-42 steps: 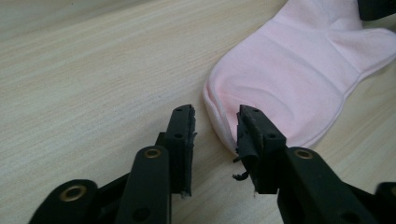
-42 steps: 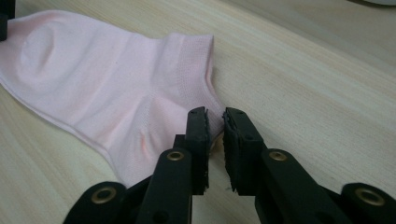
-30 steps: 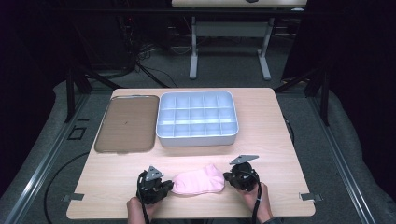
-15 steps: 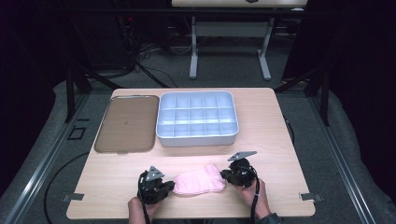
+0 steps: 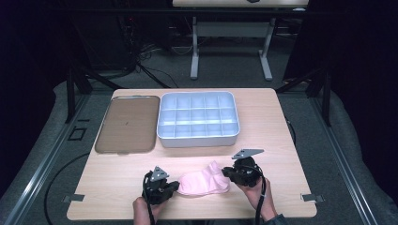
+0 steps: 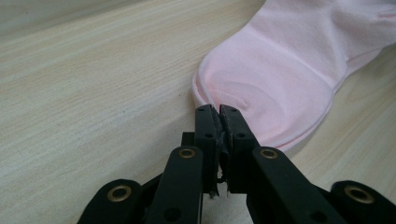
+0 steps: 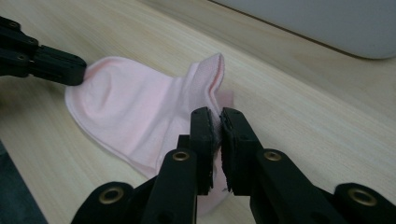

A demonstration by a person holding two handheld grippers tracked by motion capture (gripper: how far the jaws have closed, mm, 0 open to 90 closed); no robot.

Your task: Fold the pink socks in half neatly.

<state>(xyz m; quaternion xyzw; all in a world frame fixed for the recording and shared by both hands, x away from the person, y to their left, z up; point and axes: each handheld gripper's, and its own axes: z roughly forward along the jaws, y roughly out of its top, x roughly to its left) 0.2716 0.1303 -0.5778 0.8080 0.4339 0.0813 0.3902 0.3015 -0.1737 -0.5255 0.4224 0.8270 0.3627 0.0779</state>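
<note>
1. Pink sock lies flat on the tabletop, near front edge, btwn the two hand-held grippers.
2. Left hand-held gripper: jaws together, clamped on sock's rounded toe end.
3. Right hand-held gripper: jaws pinched on sock's other end, by the cuff; cuff edge stands up a bit.
4. Grey divided bin and brown tray sit side by side at back, well apart from sock.
</note>
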